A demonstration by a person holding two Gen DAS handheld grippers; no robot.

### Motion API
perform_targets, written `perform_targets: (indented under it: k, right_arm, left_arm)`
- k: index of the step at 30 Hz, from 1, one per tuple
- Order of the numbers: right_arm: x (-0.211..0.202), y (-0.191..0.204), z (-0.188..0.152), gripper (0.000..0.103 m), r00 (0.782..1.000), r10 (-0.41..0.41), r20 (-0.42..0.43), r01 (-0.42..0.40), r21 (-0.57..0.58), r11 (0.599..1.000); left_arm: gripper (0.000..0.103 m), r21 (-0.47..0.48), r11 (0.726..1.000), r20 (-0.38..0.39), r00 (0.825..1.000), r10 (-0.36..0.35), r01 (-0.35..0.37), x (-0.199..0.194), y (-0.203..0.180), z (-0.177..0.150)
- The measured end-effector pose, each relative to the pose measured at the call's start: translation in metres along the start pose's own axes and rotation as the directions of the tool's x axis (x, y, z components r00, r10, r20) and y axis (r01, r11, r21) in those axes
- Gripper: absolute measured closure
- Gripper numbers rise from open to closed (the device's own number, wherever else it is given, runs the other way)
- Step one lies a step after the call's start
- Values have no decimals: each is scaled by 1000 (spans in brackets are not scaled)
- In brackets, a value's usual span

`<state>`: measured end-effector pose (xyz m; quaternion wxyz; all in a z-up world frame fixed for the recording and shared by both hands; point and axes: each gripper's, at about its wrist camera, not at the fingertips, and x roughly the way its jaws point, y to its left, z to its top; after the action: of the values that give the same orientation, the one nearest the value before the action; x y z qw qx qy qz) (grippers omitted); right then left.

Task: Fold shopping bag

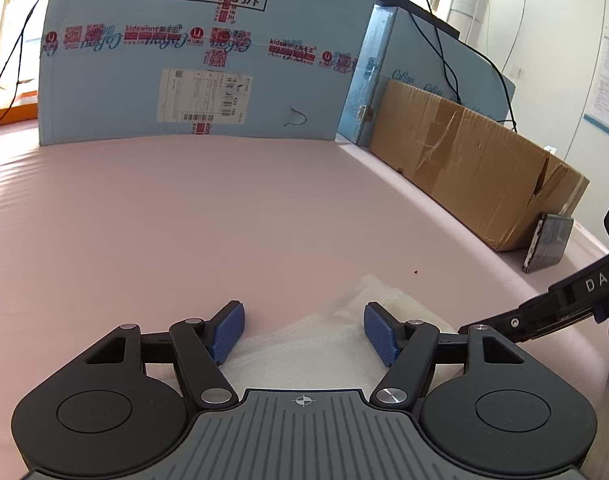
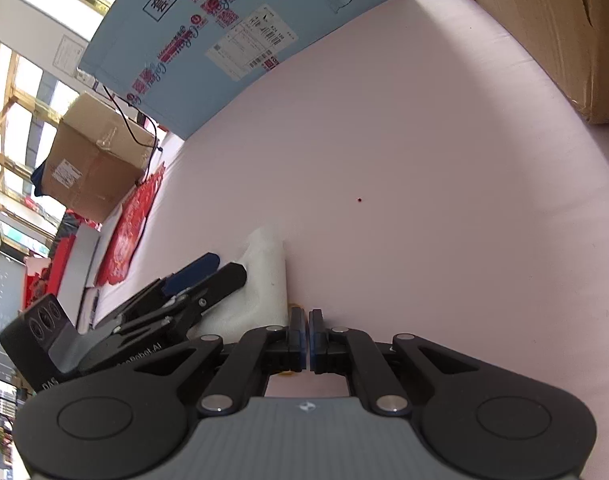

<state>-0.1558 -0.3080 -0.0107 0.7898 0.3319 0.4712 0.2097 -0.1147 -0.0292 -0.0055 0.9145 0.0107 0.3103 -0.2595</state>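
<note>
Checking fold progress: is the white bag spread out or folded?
Folded: the white bag lies as a narrow, layered strip with a straight creased edge on the pink table.

Your pink counter [image 1: 184,208] is backed by a blue printed carton [image 1: 208,60], a torn brown box [image 1: 476,168], and bright windows [image 2: 8,80].

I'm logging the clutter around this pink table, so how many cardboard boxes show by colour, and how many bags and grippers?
Blue cardboard boxes: 1
Brown cardboard boxes: 2
White shopping bag: 1
Grippers: 2, left gripper and right gripper
Total: 6
</note>
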Motion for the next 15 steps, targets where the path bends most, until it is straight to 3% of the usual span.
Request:
perform_targets:
  k: [5, 7, 11, 15]
  right_arm:
    - [-1, -16, 0, 101, 998, 56, 11, -56, 89, 994]
    - [-3, -18, 0, 98, 999, 39, 12, -40, 86, 995]
    - [-5, -3, -2, 92, 999, -30, -15, 29, -32, 999]
    - [0, 23, -7, 90, 991, -130, -19, 124, -190, 974]
  left_arm:
    - [35, 133, 988, 28, 997, 78, -81, -4, -23, -2]
    - [32, 159, 982, 28, 995, 98, -101, -5, -24, -3]
    - [31, 212, 967, 22, 990, 140, -142, -8, -22, -6]
    - [31, 275, 945, 37, 985, 171, -174, -10, -29, -10]
